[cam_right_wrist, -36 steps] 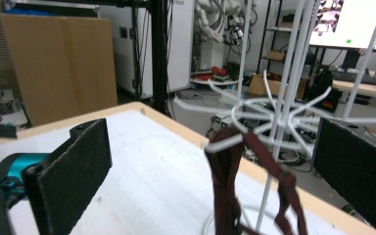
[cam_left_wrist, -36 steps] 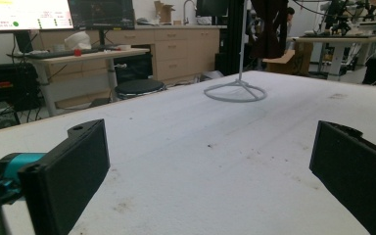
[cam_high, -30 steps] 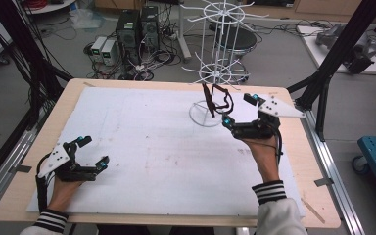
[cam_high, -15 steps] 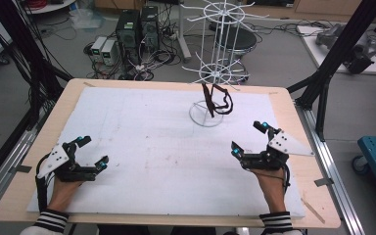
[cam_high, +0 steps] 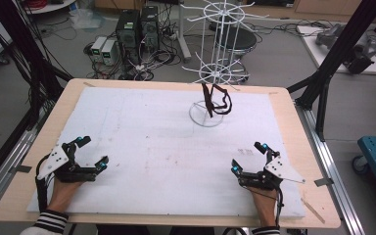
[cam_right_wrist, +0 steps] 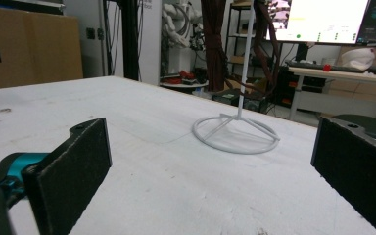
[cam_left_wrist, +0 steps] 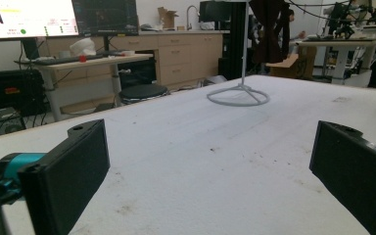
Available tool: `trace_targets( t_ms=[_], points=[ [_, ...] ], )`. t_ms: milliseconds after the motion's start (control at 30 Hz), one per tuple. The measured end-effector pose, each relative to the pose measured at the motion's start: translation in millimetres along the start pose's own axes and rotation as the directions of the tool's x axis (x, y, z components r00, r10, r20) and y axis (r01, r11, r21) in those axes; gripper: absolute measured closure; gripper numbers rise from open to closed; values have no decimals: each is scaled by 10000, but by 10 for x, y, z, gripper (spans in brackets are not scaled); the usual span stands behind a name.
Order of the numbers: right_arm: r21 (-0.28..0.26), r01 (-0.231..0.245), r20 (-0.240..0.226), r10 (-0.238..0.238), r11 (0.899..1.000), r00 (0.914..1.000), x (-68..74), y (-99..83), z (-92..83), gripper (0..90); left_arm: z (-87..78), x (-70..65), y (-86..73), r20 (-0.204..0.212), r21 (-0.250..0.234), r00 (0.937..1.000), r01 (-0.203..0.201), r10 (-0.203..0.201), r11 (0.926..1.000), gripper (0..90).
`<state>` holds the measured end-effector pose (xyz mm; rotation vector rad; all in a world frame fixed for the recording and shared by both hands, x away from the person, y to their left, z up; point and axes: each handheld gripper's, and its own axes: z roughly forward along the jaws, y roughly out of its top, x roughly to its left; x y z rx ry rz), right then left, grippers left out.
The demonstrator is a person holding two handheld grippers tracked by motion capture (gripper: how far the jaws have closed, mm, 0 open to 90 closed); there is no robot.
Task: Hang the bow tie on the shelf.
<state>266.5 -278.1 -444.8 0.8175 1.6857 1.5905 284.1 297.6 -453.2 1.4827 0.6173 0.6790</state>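
Two hands rest at the near edge of a white worktop (cam_high: 166, 147), each holding a gripper with its fingers spread wide and empty.

The left gripper (cam_high: 89, 152) sits at the near left corner, its fingers pointing toward the middle of the worktop. In the left gripper view its fingers (cam_left_wrist: 73, 171) stand far apart with bare, lightly speckled white surface between them.

The right gripper (cam_high: 247, 157) sits at the near right corner, a grey three-cornered plate on top, its fingers angled up and left. In the right gripper view its fingers (cam_right_wrist: 76, 169) are equally far apart above bare surface.

Well ahead of both sets of fingers, toward the far middle of the worktop, stands a white wire rack (cam_high: 210, 73) on a ring base (cam_right_wrist: 236, 133). A dark strap (cam_high: 218, 100) hangs from one of its lower arms, beside the pole, above the base. The strap is well apart from both grippers.

Beyond the worktop lie a floor with computers (cam_high: 134, 29) and cables.
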Motion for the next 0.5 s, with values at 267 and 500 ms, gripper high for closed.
trace_targets(
  t_ms=[267, 500],
  points=[
    [19, -280, 27, 280, 9996, 9996, -21, -78, 12, 6, -10, -13, -4, -88, -119, 10000, -15, 14, 9999, 17],
    [104, 132, 47, -133, 9999, 9999, 7, -75, 26, 6, -18, -17, -5, -204, -108, 9997, -135, 133, 9999, 17]
  ],
)
